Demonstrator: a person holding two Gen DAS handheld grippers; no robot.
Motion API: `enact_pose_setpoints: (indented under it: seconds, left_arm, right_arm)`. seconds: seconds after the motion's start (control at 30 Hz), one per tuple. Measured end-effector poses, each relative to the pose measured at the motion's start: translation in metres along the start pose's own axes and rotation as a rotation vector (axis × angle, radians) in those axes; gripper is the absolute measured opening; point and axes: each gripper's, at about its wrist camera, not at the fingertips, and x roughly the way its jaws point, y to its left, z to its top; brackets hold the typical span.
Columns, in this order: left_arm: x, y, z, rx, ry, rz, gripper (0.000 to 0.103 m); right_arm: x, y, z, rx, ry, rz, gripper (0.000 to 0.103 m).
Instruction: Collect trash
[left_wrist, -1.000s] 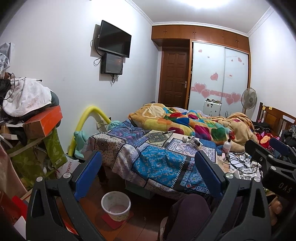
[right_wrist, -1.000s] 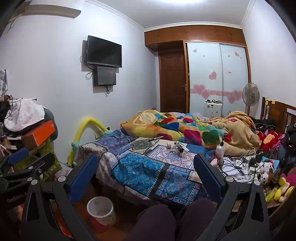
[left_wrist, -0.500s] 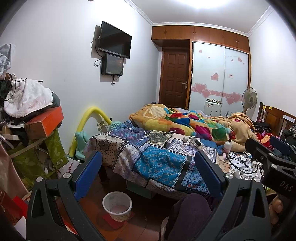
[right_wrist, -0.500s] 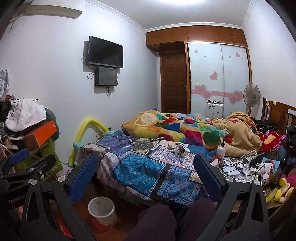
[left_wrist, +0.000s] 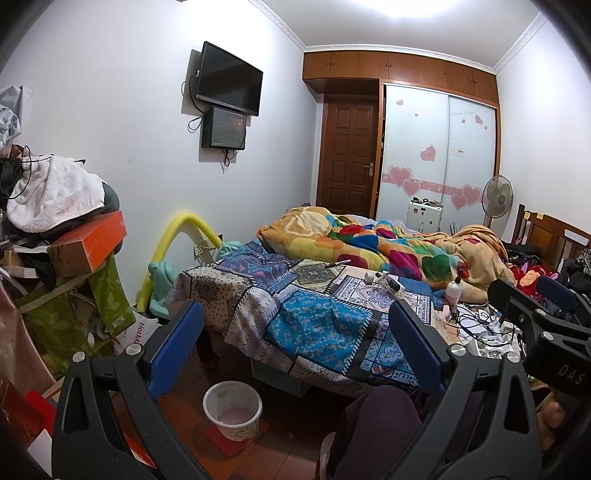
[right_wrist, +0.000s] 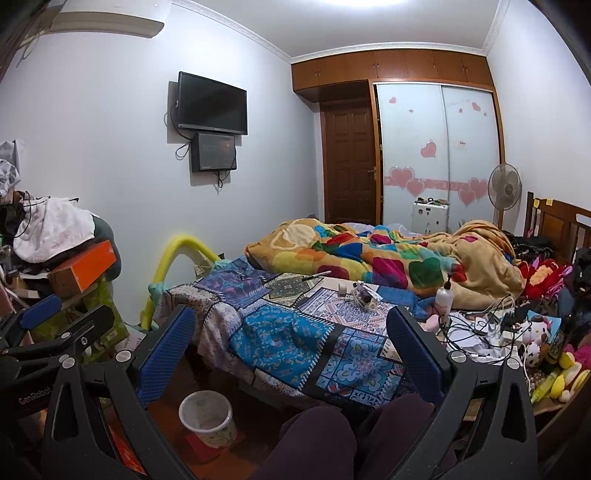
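While both grippers, left gripper (left_wrist: 295, 347) and right gripper (right_wrist: 291, 343), gape wide and hold nothing, aim first for the bin (left_wrist: 232, 410) at lower left, approaching low.

Both views bedward, seemingly seated height

- Left gripper (left_wrist: 295, 345) has crept slightly forward and tipped a touch down over the last second; the wastebasket (left_wrist: 232, 410) now sits a little higher in its view, the TV (left_wrist: 229, 79) likewise.
- Right gripper (right_wrist: 290, 349) has drifted the same way: wastebasket (right_wrist: 208, 413) shifted slightly right and up between its fingers (right_wrist: 166, 354).
- In the right view, the left gripper's blue pad (right_wrist: 40, 312) has risen a little at the left edge.
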Motion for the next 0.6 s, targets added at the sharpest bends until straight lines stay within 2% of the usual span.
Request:
enact_pose_setpoints:
  seconds: [0.33, 0.6]
  left_arm:
    - [0.013, -0.005, 0.003, -0.019, 0.018, -0.002, 0.101]
    - [0.057, -0.016, 0.013, -0.038, 0.057, -0.035, 0.101]
  right_arm:
    - [0.010, -0.006, -0.004, 0.003, 0.011, 0.000, 0.103]
    - [0.039, -0.032, -0.001, 0.026, 0.027, -0.038, 0.103]
